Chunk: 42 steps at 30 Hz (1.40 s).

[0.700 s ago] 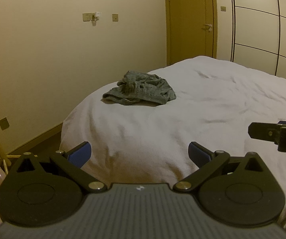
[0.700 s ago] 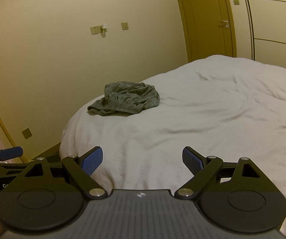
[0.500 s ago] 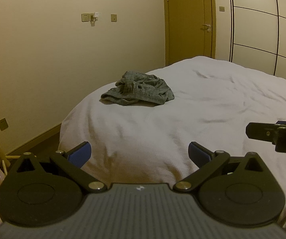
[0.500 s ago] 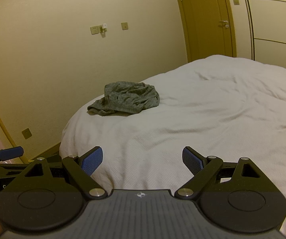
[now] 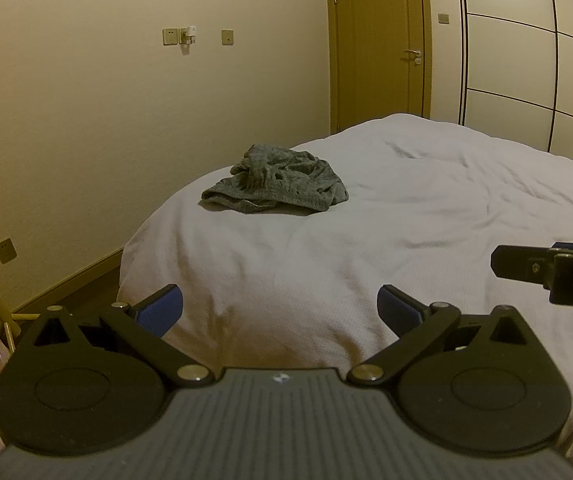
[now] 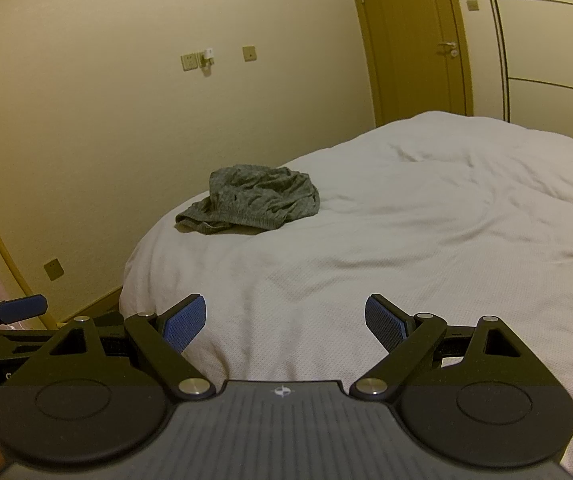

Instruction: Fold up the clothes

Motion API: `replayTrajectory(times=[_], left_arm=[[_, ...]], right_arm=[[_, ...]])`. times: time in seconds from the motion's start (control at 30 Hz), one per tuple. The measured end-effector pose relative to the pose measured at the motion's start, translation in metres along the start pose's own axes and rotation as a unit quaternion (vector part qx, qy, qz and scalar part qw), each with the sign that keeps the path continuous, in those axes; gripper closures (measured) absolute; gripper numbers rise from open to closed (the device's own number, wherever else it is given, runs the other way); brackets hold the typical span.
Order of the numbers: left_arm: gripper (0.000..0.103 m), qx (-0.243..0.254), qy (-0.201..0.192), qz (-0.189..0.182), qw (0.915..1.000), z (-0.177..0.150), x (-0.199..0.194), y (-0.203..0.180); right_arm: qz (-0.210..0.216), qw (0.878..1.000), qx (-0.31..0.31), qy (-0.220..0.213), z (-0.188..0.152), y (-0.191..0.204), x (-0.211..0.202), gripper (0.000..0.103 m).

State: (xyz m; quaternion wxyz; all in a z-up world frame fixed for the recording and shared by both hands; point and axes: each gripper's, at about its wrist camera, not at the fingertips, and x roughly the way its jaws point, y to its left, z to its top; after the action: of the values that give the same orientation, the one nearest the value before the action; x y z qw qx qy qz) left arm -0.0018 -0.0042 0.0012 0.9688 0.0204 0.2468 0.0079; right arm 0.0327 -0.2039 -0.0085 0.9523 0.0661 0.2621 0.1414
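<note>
Room: cream wall with sockets, a wooden door and panelled wardrobe fronts behind a bed under a white duvet.
Left wrist view, tool: the left gripper hangs over the near edge of the bed, blue pads spread wide apart, nothing between them.
Left wrist view, garment: a crumpled grey garment lies far ahead, near the bed's left edge, well apart from the gripper.
Left wrist view, right side: a black part of the right gripper juts in.
Right wrist view, tool: the right gripper is likewise spread wide, empty, above the duvet.
Right wrist view, garment: the grey heap sits untouched and unfolded.
Right wrist view, left edge: one blue-padded finger of the left gripper shows.
</note>
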Motion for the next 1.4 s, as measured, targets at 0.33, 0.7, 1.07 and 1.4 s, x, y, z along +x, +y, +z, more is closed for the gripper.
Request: replayTrajectory(times=[0.33, 0.7, 1.07, 1.4], left_arm=[[0.001, 0.0, 0.0, -0.001, 1.0, 0.0, 0.002, 0.001], [0.001, 0.0, 0.001, 0.003, 1.0, 0.0, 0.001, 0.001], [0.001, 0.006, -0.001, 0.007, 1.0, 0.002, -0.005, -0.001], [0.001, 0.012, -0.01, 0.014, 0.9998, 0.002, -0.026, -0.004]], right_arm=[[0.0, 1.0, 0.001, 0.0, -0.001, 0.001, 0.001, 0.014], [-0.001, 1.0, 0.002, 0.0, -0.001, 0.0, 0.0, 0.014], [0.001, 1.0, 0.003, -0.007, 0.0, -0.001, -0.006, 0.014], [0.005, 1.0, 0.001, -0.02, -0.001, -0.001, -0.026, 0.014]])
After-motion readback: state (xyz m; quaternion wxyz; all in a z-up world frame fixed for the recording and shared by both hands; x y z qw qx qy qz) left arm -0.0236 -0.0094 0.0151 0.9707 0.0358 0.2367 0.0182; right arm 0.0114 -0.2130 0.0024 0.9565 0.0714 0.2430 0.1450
